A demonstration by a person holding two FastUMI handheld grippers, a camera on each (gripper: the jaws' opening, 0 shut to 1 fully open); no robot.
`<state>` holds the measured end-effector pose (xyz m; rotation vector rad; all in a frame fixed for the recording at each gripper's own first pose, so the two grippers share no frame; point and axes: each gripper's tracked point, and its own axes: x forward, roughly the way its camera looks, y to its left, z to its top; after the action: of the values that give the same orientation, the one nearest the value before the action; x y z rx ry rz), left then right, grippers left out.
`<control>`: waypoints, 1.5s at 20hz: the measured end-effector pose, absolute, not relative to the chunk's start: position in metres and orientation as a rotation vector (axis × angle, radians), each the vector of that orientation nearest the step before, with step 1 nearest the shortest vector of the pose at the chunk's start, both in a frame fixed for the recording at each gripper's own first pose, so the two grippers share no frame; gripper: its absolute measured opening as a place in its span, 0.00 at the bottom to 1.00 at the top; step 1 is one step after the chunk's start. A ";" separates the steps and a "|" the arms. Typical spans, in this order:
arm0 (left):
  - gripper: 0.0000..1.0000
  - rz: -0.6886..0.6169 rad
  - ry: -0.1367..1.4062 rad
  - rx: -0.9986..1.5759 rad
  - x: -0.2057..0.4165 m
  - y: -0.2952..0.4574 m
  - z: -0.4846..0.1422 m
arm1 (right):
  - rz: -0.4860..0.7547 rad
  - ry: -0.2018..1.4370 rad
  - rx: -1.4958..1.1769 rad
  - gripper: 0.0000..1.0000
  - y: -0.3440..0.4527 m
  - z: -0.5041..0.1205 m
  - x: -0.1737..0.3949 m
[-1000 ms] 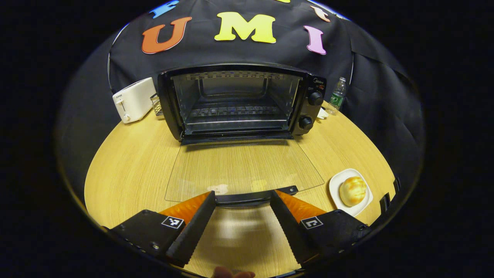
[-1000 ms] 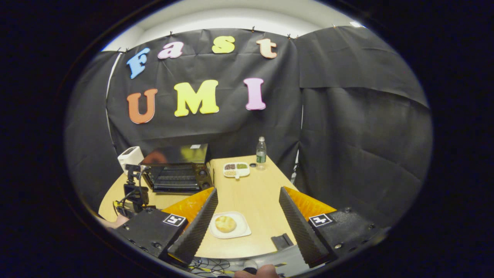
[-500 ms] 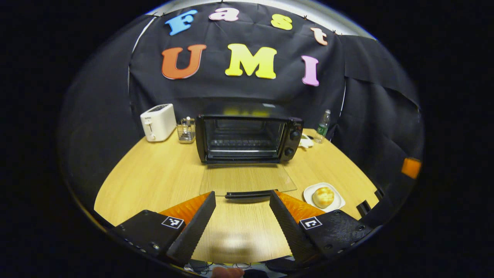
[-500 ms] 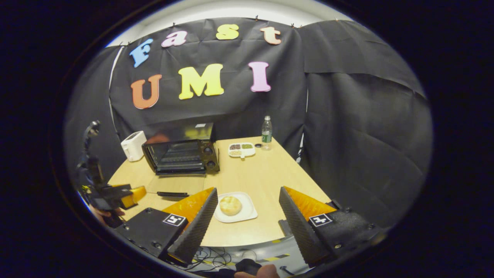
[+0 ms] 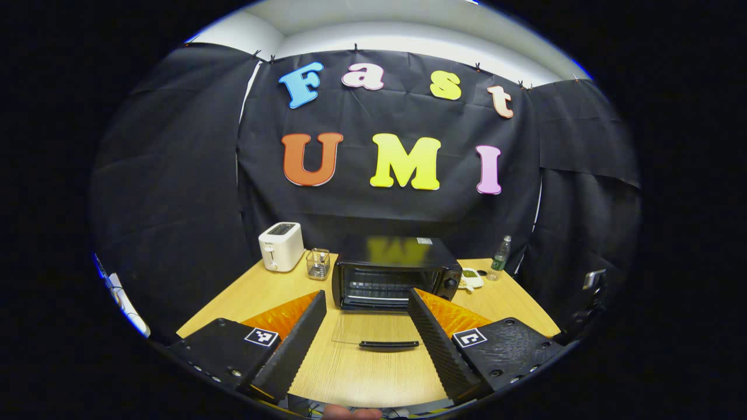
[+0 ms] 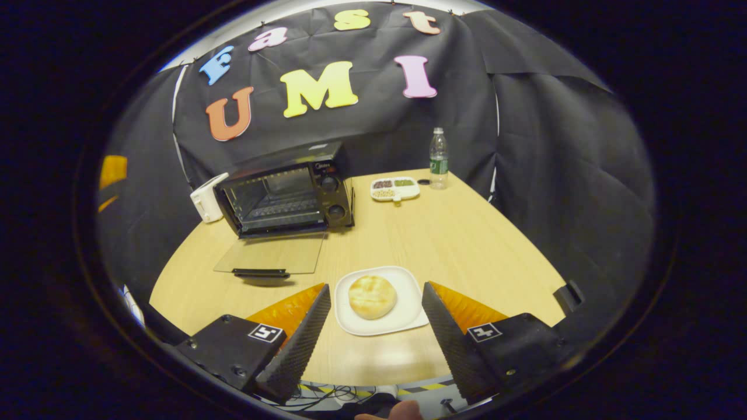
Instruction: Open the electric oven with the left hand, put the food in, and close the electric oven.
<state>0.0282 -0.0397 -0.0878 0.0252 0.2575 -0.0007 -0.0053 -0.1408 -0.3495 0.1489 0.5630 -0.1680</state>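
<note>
Oven [image 6: 286, 195] stands at the back of the desk [image 6: 467, 233], its glass door [image 6: 271, 255] folded down flat toward the near edge. Left of it sit a white toaster [image 5: 281, 246] and a small clear holder [image 5: 318, 263]; right of it, a divided snack dish [image 6: 395, 188] and a water bottle [image 6: 438, 158]. The bun [image 6: 372, 296] lies on a white plate [image 6: 356, 321] near the front edge, framed between the spread fingers of the right gripper [image 6: 376, 326], which grasp nothing. The left gripper [image 5: 366, 338] is likewise released, held back from the door handle [image 5: 388, 345].
</note>
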 end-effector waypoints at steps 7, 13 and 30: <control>0.93 0.073 0.276 0.023 0.022 -0.056 -0.083 | -0.163 0.666 0.172 0.97 -0.142 -0.427 0.024; 0.93 0.103 0.303 0.025 0.019 -0.049 -0.085 | -0.170 0.699 0.164 0.97 -0.138 -0.449 0.036; 0.93 0.080 0.296 -0.004 0.009 -0.012 -0.090 | -0.225 0.685 0.145 0.55 -0.137 -0.416 0.032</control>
<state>0.0094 -0.0123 -0.0895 -0.0038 0.2962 0.0799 0.0325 -0.1367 -0.4161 0.1448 0.6853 -0.2245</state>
